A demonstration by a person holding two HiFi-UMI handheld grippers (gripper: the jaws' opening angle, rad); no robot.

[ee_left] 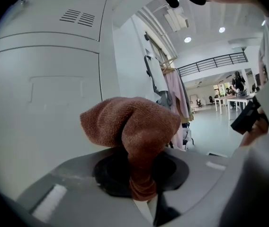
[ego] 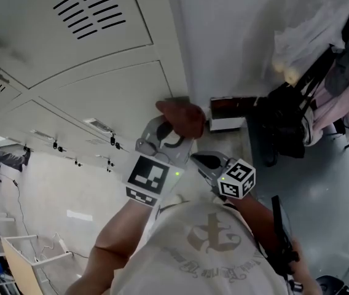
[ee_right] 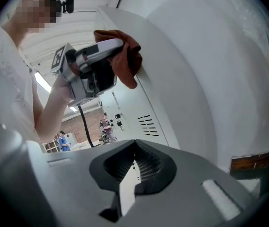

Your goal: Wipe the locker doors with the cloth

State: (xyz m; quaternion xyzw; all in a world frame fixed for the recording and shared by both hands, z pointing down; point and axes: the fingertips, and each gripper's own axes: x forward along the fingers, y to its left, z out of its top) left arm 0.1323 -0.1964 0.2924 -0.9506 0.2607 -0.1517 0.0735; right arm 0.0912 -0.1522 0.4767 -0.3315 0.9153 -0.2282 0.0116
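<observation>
A rust-brown cloth (ego: 182, 117) is pinched in my left gripper (ego: 165, 137), which is shut on it. The cloth is held against the lower right edge of the white locker door (ego: 119, 97). In the left gripper view the cloth (ee_left: 134, 126) bunches up out of the jaws, with the locker door (ee_left: 40, 108) just to its left. My right gripper (ego: 206, 161) hangs a little lower and to the right, away from the lockers, its jaws together and holding nothing. The right gripper view shows the left gripper (ee_right: 93, 65) and the cloth (ee_right: 125, 56) pressed against the locker edge.
Vent slots (ego: 91, 8) mark the upper door, and small padlocks (ego: 58, 145) hang on farther doors. A brown-and-white box (ego: 227, 114), a dark bag (ego: 285, 128) and a rack of garments (ego: 340, 91) stand to the right. A white shelf (ego: 15, 251) is at the lower left.
</observation>
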